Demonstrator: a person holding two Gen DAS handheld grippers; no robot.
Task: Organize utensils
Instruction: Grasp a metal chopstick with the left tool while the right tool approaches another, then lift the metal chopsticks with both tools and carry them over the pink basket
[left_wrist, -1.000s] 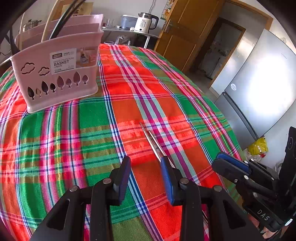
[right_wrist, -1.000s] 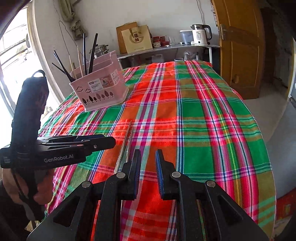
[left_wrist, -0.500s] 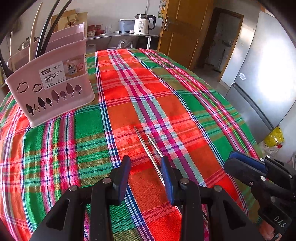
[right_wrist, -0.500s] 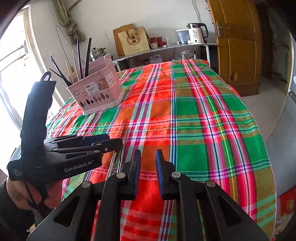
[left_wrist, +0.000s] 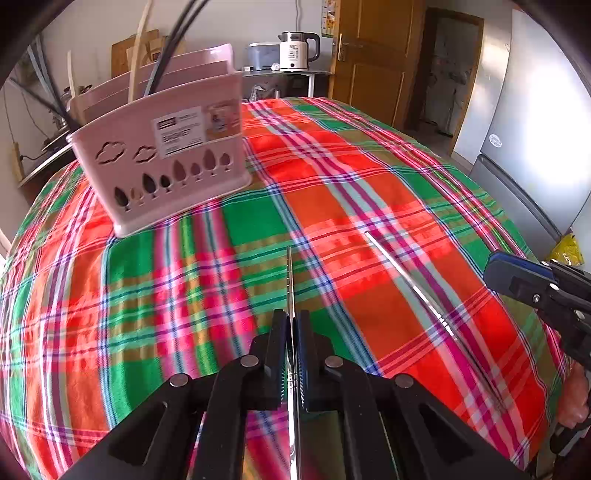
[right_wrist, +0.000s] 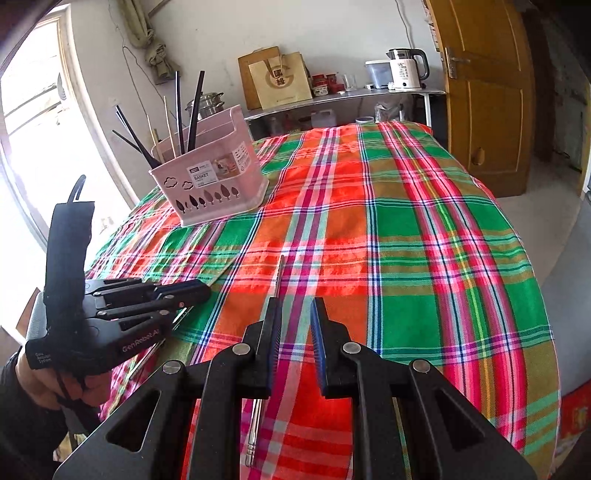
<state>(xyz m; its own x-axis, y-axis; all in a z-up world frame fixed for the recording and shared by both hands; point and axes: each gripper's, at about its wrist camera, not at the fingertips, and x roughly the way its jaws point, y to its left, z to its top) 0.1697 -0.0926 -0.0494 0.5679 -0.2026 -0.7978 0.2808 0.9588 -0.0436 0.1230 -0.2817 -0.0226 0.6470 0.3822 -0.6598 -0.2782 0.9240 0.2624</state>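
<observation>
- Your left gripper (left_wrist: 291, 332) has just closed its jaws on one thin steel chopstick (left_wrist: 289, 280), tip toward the pink plastic utensil basket (left_wrist: 166, 155).
- Your right gripper (right_wrist: 293, 325) stands part open, gripping nothing; a second steel chopstick (right_wrist: 277, 280) lies beneath.
- Both sit nearer you than the basket on the plaid-clothed tabletop (right_wrist: 406, 240).

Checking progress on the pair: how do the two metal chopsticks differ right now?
One metal chopstick is clamped between the left gripper fingers, which have just closed on it; the other chopstick lies loose on the plaid tablecloth, angled away. Both are thin and shiny.
</observation>
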